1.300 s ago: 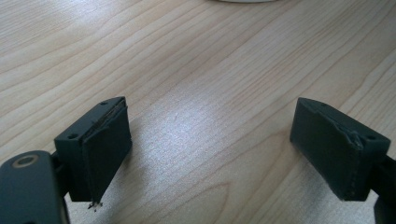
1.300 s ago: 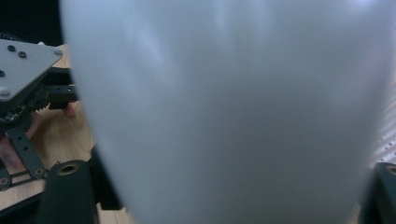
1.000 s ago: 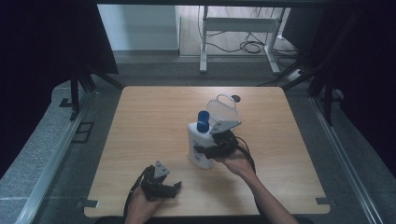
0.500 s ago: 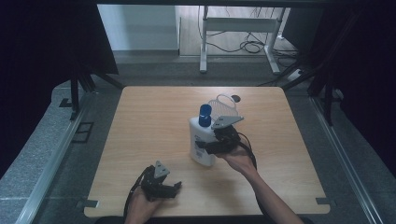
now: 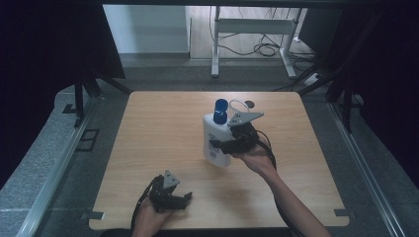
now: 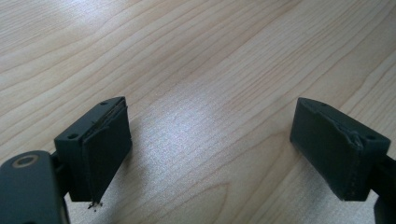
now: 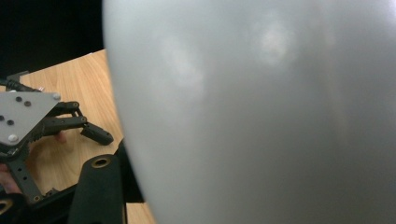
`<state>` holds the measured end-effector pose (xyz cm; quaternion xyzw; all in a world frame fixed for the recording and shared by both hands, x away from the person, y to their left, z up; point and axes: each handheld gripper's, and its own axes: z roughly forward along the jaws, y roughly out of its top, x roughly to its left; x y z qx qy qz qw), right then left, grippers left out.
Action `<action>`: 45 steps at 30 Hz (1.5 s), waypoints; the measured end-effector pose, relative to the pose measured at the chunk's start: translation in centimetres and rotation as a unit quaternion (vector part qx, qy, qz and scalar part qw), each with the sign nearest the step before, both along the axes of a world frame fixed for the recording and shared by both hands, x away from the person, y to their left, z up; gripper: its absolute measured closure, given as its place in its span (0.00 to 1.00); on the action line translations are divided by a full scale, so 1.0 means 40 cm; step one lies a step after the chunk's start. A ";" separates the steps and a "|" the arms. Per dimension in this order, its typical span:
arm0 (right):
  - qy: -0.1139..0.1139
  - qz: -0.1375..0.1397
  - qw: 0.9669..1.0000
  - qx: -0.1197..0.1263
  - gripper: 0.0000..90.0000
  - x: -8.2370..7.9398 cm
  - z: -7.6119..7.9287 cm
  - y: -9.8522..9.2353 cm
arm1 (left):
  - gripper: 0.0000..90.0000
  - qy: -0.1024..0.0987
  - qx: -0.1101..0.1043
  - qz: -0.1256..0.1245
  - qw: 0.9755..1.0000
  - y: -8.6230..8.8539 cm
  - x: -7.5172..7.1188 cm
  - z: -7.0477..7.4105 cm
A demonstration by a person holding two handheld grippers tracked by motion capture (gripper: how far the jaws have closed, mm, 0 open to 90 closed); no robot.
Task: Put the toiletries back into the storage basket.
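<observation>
1. The white bottle (image 5: 216, 143) with the blue cap (image 5: 221, 108) stands upright a little to the 3 o'clock side of the counter (image 5: 158, 128) centre, its base seemingly on or just above the wood; contact cannot be told.
2. The right gripper (image 5: 222, 146) comes at it from 3 o'clock, its fingers clenched on the bottle's lower body; in the right gripper view the pale bottle wall (image 7: 261, 112) sits hard against the camera.
3. The left gripper (image 5: 179, 201) rests near the 6 o'clock edge, well apart from the bottle, fingers (image 6: 100, 149) released over bare wood.
4. A clear cup (image 5: 238, 107) stands just beyond the bottle, toward 12 o'clock.
5. The step in hand looks like carrying the bottle toward the cup.
6. The next move likely needs the cap off, so the left gripper would have to come up and take it while the right steadies the bottle.
</observation>
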<state>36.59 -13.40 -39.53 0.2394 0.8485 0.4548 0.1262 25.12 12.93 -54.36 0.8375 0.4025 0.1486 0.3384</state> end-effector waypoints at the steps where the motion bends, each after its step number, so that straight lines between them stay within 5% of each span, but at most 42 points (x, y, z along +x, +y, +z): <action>1: 0.000 0.000 1.000 0.001 0.41 0.003 0.004 -0.001 | 0.13 0.000 0.000 0.000 1.000 0.000 0.000 0.000; 45: -0.027 -0.041 0.998 0.025 0.42 0.132 0.136 -0.055 | 0.13 0.001 -0.001 0.001 1.000 -0.001 0.000 0.000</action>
